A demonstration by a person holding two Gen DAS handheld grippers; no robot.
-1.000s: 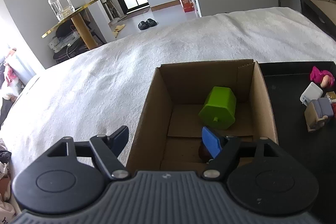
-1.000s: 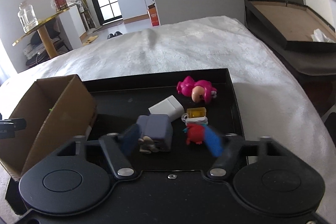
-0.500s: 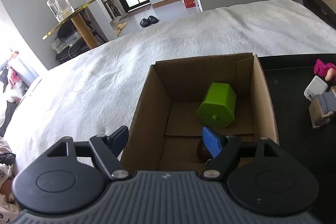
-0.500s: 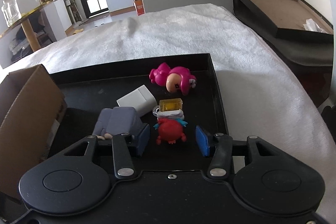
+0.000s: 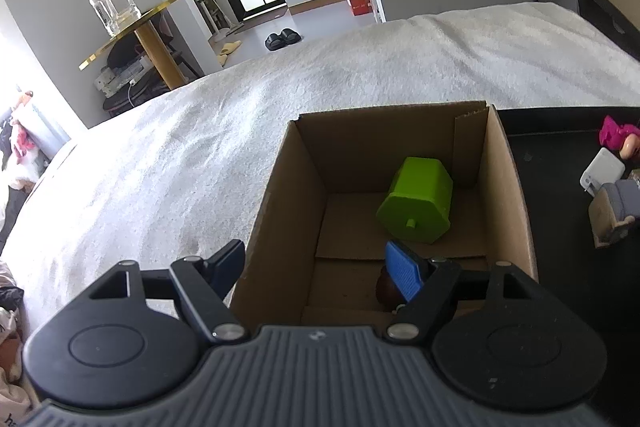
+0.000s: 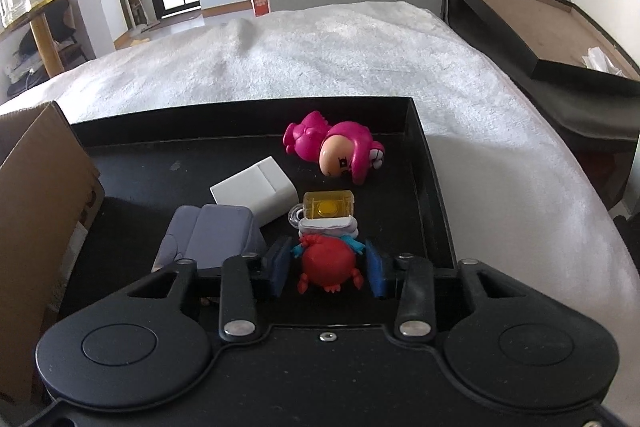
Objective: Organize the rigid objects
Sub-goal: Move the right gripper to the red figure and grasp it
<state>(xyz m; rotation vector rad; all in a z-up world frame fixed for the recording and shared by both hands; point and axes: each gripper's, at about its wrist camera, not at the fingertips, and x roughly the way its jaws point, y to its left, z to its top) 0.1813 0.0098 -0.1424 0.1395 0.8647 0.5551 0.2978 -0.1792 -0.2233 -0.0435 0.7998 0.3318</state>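
A cardboard box (image 5: 280, 211) sits on the white bed and holds a green hexagonal block (image 5: 418, 205) and a dark round object (image 5: 386, 291). My left gripper (image 5: 316, 267) is open and empty above the box's near left wall. In the right wrist view a black tray (image 6: 430, 163) holds a pink figure (image 6: 340, 151), a white cube (image 6: 256, 189), a yellow block (image 6: 328, 205), a grey toy sofa (image 6: 212, 237) and a red crab toy (image 6: 328, 265). My right gripper (image 6: 328, 267) has its blue pads (image 6: 376, 267) close on either side of the crab; contact is unclear.
The box's side (image 6: 36, 219) stands at the tray's left. The tray also shows in the left wrist view (image 5: 560, 155). A dark shelf unit (image 6: 552, 43) is right of the bed. A gold side table with a glass jar (image 5: 114, 5) stands at the far left.
My right gripper moved forward and down around the red crab and its pads narrowed towards it. The left gripper stayed open, shifting slightly over the box.
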